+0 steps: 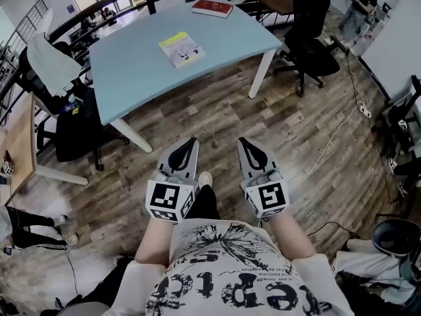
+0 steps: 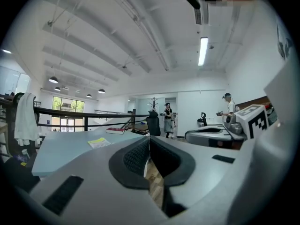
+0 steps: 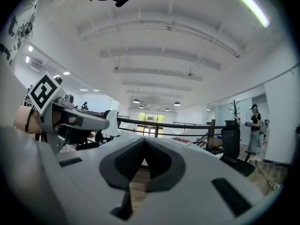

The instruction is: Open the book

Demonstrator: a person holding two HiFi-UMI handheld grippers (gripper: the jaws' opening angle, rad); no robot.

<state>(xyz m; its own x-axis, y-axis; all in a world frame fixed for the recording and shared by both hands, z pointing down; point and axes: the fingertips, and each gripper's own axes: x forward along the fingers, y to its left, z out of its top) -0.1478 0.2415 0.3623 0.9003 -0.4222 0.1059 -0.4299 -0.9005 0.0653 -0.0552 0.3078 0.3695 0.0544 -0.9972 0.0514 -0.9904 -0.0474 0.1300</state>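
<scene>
A book with a yellow and white cover lies closed on the light blue table, well ahead of both grippers. In the left gripper view the same yellow book shows flat on the tabletop. My left gripper and right gripper are held side by side over the wooden floor, pointing at the table. Both are short of the table's near edge. The left gripper has its jaws together with nothing between them. The right gripper is likewise shut and empty.
A red book lies at the table's far edge. Black office chairs stand at the right and the left of the table. A wooden desk is at far left. Cables run across the floor. A person stands far off.
</scene>
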